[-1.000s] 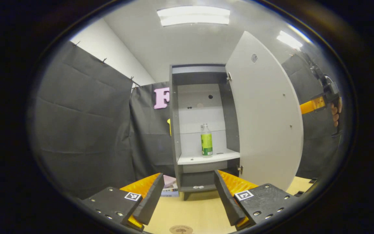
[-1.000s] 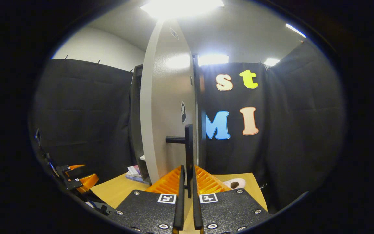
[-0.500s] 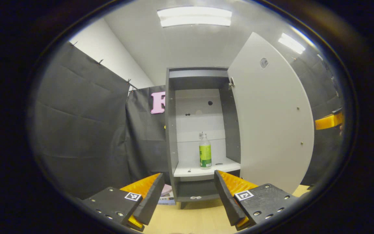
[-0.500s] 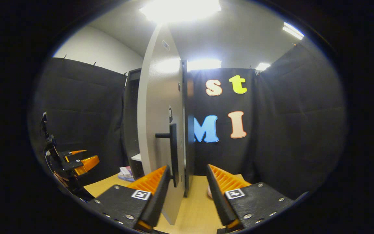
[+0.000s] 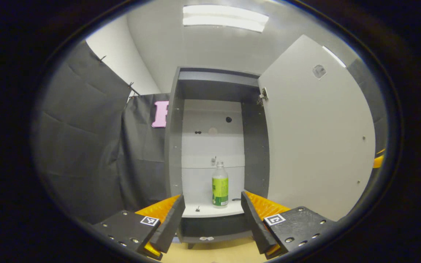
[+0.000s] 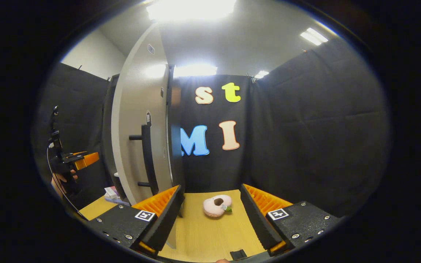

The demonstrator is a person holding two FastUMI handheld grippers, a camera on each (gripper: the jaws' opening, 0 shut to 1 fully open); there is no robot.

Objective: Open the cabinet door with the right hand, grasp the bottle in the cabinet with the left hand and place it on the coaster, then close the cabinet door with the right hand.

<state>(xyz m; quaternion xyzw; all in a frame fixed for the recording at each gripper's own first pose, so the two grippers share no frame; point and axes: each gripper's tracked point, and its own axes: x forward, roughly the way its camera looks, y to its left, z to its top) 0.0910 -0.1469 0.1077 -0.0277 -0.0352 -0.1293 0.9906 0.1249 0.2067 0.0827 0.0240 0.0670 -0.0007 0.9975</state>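
1. Green-labelled bottle [image 5: 220, 185] is standing upright on the white shelf [image 5: 210, 210] inside the cabinet [image 5: 174, 146], a bit right of the middle, nothing touching it yet.

2. Your left claw [image 5: 212, 223] is wide open and empty, pointed pretty much straight at the shelf. The bottle sits in the gap between the two fingers in the left gripper view, but it looks well behind them, so you're lined up, not there.

3. Cabinet door [image 5: 316, 138] is swung wide open to the right, so I'd call step one done. You're on the reach-for-the-bottle step now.

4. Your right claw [image 6: 210, 219] is open too and holding nothing. In the right gripper view the door handle [image 6: 147, 157] is off to its left, clear of the fingers, so the door is just hanging there on its own.

5. Next move, I reckon: push the left claw in level over the shelf edge, get the fingers either side of the label part, then squeeze. Bottle looks tall and narrow, so a nudge from one finger could tip it.

6. Other stuff: a pink donut-shaped thing [image 6: 216, 205] lies on the bench [image 6: 203, 233] ahead of the right claw. Can't spot the coaster from here.
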